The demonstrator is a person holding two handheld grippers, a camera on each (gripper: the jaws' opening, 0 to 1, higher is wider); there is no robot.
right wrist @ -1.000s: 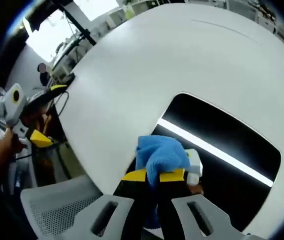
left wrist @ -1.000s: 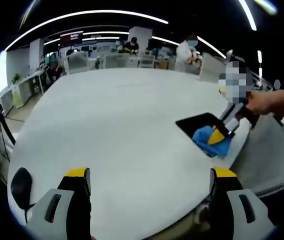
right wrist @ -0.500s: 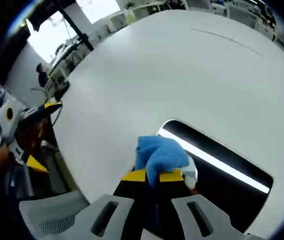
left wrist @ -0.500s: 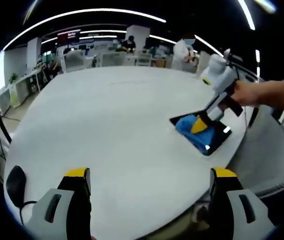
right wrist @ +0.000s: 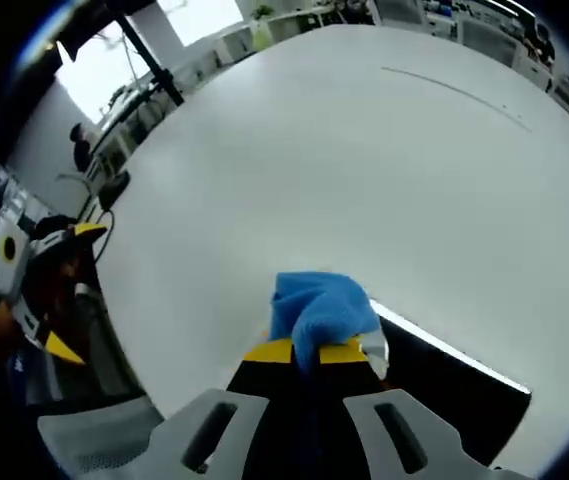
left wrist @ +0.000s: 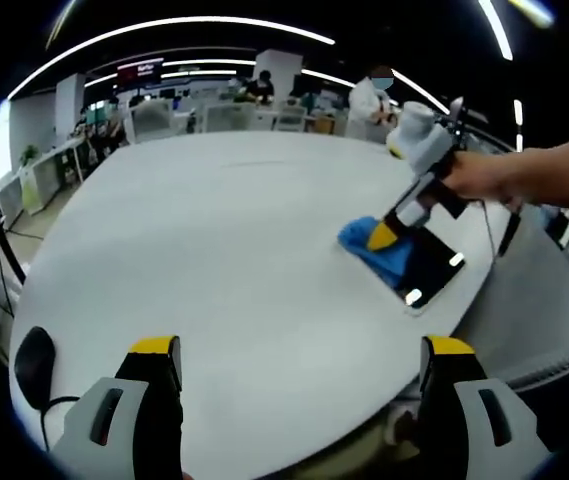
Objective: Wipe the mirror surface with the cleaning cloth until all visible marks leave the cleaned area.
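Observation:
A dark rectangular mirror lies flat near the right edge of the big white table. A blue cleaning cloth sits at the mirror's far left corner, pinched by my right gripper, which a hand holds from the right. In the right gripper view the cloth bulges out between the shut yellow-tipped jaws of the right gripper, and the mirror shows black below and to the right. My left gripper hovers at the table's near edge, jaws wide apart with nothing between them.
A black mouse with a cable lies at the table's near left. Grey mesh chairs stand beside the table on the right. People and desks fill the office behind. The left gripper appears at the left of the right gripper view.
My right gripper has slid the cloth across the mirror from its near end to its far left corner, uncovering more of the dark glass. The left gripper has stayed put.

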